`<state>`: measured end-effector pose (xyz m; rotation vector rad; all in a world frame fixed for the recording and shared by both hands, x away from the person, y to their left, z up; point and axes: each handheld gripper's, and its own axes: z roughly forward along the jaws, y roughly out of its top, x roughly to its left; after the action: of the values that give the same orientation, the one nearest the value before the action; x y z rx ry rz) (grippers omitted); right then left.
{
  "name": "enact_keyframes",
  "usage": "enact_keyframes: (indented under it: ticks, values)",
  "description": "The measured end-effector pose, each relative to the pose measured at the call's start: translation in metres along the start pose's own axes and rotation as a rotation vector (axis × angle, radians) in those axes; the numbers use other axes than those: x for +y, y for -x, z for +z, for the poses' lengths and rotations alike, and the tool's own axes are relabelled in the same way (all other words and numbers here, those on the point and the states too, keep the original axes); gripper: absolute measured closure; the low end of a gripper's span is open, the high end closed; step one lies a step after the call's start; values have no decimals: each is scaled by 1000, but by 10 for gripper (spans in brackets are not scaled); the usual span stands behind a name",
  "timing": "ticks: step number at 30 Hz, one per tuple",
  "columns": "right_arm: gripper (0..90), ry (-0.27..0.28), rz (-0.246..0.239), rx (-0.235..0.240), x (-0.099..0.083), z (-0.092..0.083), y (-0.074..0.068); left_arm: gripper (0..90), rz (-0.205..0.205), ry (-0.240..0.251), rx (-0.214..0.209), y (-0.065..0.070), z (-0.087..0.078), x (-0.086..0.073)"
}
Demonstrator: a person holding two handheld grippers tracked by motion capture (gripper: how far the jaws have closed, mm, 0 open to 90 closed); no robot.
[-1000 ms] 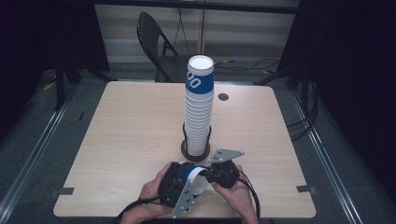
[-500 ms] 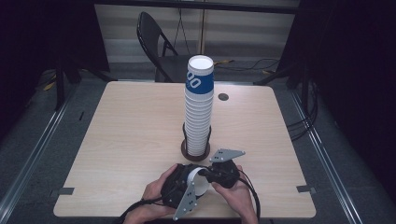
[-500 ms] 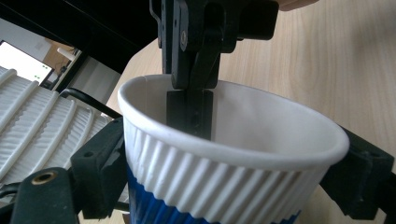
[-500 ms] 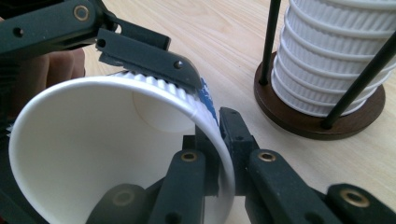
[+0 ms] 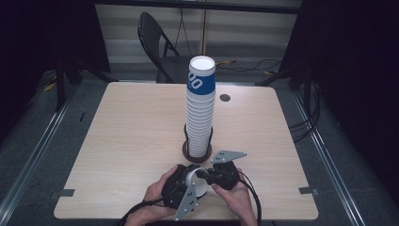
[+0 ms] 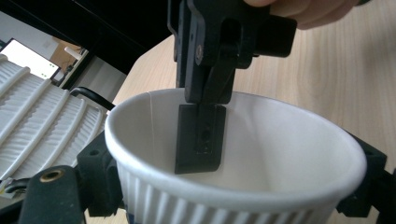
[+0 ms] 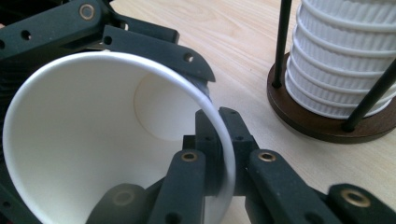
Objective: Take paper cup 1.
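Right tool [image 7: 219, 163]: jaws closed on the rim of the loose paper cup [image 7: 93, 140], one jaw inside the wall and one outside, pinching the thin paper between them.
Left tool [image 5: 181, 190]: holds the same cup around its ribbed body; in the left gripper view its jaws sit against the cup's [image 6: 233, 154] two sides, closed on it rather than gaping.
Cup position: on its side between the two tools near the worktop's [image 5: 131, 127] front edge, just in front of the stack, mouth turned to the right tool.
Cup stack [image 5: 200, 108]: tall column of ribbed white cups standing upright in a round dark holder [image 5: 188, 149] with thin black posts, near the worktop's middle; the top cup carries a blue band.
Step in hand, as I judge it: passing or separating a single cup between the tools.
Doing it well: keep the rim pinch light so the paper does not crease; let one tool loosen before the other pulls; pull along the cup's axis, not across; steer clear of the holder posts.
Against the earlier frame: hands, both tools and cup sit in the same spot; the stack is unchanged; the right tool's grip is as tight as before.
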<state>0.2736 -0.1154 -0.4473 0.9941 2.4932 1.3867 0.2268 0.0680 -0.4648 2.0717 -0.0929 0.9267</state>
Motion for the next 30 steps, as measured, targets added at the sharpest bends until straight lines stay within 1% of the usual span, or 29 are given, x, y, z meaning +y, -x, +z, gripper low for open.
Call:
enact_keyframes:
  ticks: [3, 5, 6, 7, 8, 9, 10, 13, 15, 16, 17, 18, 19, 20, 22, 25, 28, 30]
  values:
    - [826, 2, -3, 1, -1, 0, -1, 172, -30, 3, -2, -2, -1, 0]
    - [794, 12, -1, 1, -3, 0, -1, 173, -40, 0, -1, -3, -1, -1]
    - [794, 12, -1, 1, -3, 0, -1, 173, -44, -3, 2, -4, -1, -1]
    - [775, 29, 6, -5, -3, -2, -1, 173, -68, 1, 2, -5, -1, -2]
    - [775, 29, 6, -5, -3, -2, -1, 173, -68, 1, 2, -5, -1, -2]
    - [755, 50, 13, -6, -3, -4, 0, 173, -89, 3, 14, -7, -2, -4]
    - [755, 50, 13, -6, -3, -4, 0, 173, -89, 3, 14, -7, -2, -4]
    - [725, 80, 18, -14, -5, -8, 0, 173, -135, 11, 9, -12, -3, -8]
    - [713, 102, 19, -16, -6, -10, 1, 174, -160, 17, -4, -15, -3, -11]
    - [715, 113, 18, -10, -7, -11, 1, 174, -179, 21, 2, -15, -3, -12]
    - [701, 130, 25, -19, -7, -12, 1, 175, -189, 20, 0, -16, -3, -13]
    - [701, 130, 25, -19, -7, -12, 1, 175, -213, 27, -5, -17, -3, -14]
    - [691, 144, 23, -16, -7, -12, 1, 176, -242, 36, -7, -18, -4, -15]
    - [691, 144, 23, -16, -7, -12, 1, 176, -242, 36, -7, -18, -4, -15]
    - [683, 161, 26, -19, -7, -13, 1, 176, -262, 41, -3, -20, -4, -17]
    - [662, 193, 21, -31, -7, -14, 1, 176, -305, 45, 2, -25, -4, -19]
    - [648, 229, 24, -38, -8, -18, 2, 176, -337, 52, 8, -28, -5, -21]
    - [619, 252, 26, -55, -8, -20, 2, 176, -370, 54, 4, -31, -5, -23]
